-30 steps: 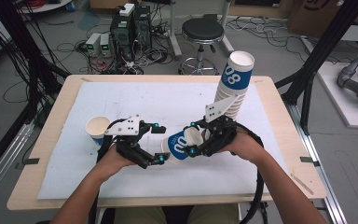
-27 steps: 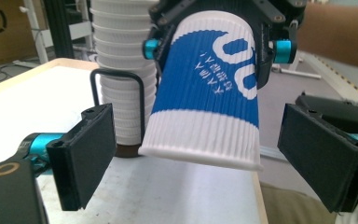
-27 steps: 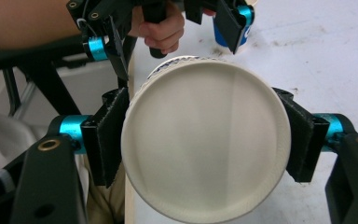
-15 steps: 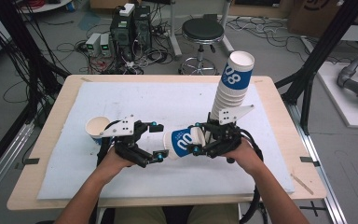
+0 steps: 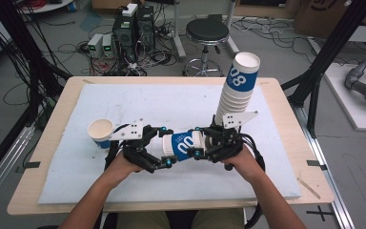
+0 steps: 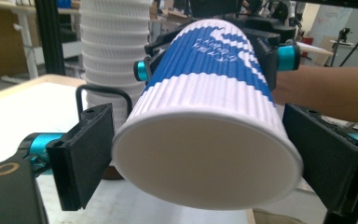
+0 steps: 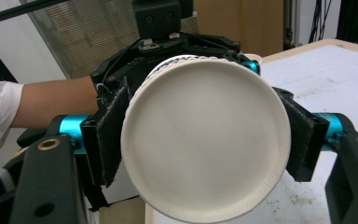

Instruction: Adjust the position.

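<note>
A blue-and-white ribbed paper cup (image 5: 183,145) lies level in the air between my two grippers. My right gripper (image 5: 204,144) is shut on its right end, and both pads (image 7: 109,135) press the cup (image 7: 205,140). From the left, my left gripper (image 5: 161,149) stands open with its jaws on either side of the cup's other end (image 6: 205,158); a narrow gap shows at each pad (image 6: 86,158). A tall leaning stack of cups (image 5: 236,90) stands just behind the right gripper. A single cup (image 5: 100,131) sits upright at the left.
A white board (image 5: 171,102) covers the wooden table (image 5: 286,102). The cup stack (image 6: 114,46) rises close behind the held cup. Behind the table are a stool (image 5: 206,33) and computer boxes (image 5: 133,24); black frame posts (image 5: 324,57) flank the table.
The right hand has levelled out and shifted slightly left with the cup. The cup's free end now sits between the left gripper's jaws.
</note>
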### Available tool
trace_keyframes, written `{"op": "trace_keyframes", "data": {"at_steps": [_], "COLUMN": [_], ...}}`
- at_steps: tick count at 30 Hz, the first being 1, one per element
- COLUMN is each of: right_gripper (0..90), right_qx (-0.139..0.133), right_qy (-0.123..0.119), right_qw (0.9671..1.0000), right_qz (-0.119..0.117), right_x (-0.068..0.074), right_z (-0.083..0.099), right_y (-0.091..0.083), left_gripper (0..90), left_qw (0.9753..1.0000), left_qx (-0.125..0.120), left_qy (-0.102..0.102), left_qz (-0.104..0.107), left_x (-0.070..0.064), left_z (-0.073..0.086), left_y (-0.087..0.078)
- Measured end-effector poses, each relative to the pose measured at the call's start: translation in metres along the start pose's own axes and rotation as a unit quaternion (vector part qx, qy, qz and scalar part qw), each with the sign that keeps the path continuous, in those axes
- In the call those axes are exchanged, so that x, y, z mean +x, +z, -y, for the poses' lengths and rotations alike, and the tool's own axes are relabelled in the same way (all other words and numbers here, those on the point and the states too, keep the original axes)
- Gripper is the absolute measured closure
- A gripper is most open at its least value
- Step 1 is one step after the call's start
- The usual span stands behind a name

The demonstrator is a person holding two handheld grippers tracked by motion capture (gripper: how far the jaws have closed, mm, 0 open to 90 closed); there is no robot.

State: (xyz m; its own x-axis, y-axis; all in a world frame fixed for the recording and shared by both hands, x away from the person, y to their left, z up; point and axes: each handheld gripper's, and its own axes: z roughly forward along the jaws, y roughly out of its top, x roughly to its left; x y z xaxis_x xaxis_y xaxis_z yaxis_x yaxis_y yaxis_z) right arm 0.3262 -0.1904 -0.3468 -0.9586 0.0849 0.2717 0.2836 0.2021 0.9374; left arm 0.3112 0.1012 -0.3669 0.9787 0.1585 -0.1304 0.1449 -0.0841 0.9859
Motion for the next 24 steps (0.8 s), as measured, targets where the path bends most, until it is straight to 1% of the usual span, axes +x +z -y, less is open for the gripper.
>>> {"op": "trace_keyframes", "data": {"at_steps": [3, 4, 6, 13, 14, 15, 16, 17, 18, 20, 21, 22, 24], "right_gripper": [27.6, 27.6, 27.7, 27.5, 26.5, 22.6, 18.0, 17.7, 17.8, 17.8, 17.8, 17.8, 17.7], "right_qx": [0.005, 0.006, 0.012, 0.024, 0.027, 0.031, 0.033, 0.04, 0.042, 0.041, 0.046, 0.049, 0.05], "right_qy": [0.0, -0.002, -0.002, -0.002, 0.0, -0.001, -0.004, 0.0, -0.002, -0.005, -0.001, -0.004, -0.007], "right_qw": [1.0, 1.0, 0.9999, 0.9997, 0.9996, 0.9994, 0.9991, 0.9985, 0.9984, 0.9986, 0.9984, 0.9981, 0.9983], "right_qz": [0.002, 0.004, 0.005, 0.005, 0.009, 0.015, 0.026, 0.036, 0.037, 0.032, 0.035, 0.036, 0.03], "right_x": [0.0, 0.0, 0.0, 0.001, 0.001, 0.002, 0.002, 0.003, 0.004, 0.004, 0.005, 0.006, 0.007], "right_z": [0.0, 0.0, 0.0, -0.001, -0.002, -0.003, -0.004, -0.005, -0.007, -0.009, -0.01, -0.012, -0.015], "right_y": [-0.001, -0.002, -0.002, 0.0, 0.0, 0.0, 0.001, 0.0, 0.0, -0.001, -0.002, -0.002, -0.003], "left_gripper": [11.9, 14.5, 16.2, 19.4, 19.5, 19.4, 19.4, 19.5, 19.5, 19.8, 19.9, 20.0, 20.1], "left_qw": [0.9999, 0.9999, 0.9998, 0.9992, 0.9992, 0.9992, 0.9992, 0.999, 0.999, 0.9985, 0.9982, 0.9978, 0.9964], "left_qx": [0.011, 0.013, 0.019, 0.038, 0.039, 0.039, 0.04, 0.043, 0.044, 0.054, 0.06, 0.066, 0.084], "left_qy": [-0.003, -0.002, -0.005, 0.0, 0.001, 0.0, 0.001, 0.003, 0.002, 0.008, 0.01, 0.008, 0.01], "left_qz": [0.001, 0.003, 0.006, 0.011, 0.01, 0.009, 0.008, 0.006, 0.005, 0.003, 0.002, -0.001, -0.006], "left_x": [0.001, 0.001, 0.001, 0.001, 0.001, 0.002, 0.002, 0.002, 0.002, 0.002, 0.002, 0.002, 0.003], "left_z": [-0.001, -0.001, -0.001, -0.005, -0.007, -0.009, -0.011, -0.013, -0.015, -0.018, -0.02, -0.021, -0.022], "left_y": [0.001, 0.001, 0.001, -0.002, -0.003, -0.004, -0.006, -0.007, -0.008, -0.01, -0.011, -0.011, -0.011]}}
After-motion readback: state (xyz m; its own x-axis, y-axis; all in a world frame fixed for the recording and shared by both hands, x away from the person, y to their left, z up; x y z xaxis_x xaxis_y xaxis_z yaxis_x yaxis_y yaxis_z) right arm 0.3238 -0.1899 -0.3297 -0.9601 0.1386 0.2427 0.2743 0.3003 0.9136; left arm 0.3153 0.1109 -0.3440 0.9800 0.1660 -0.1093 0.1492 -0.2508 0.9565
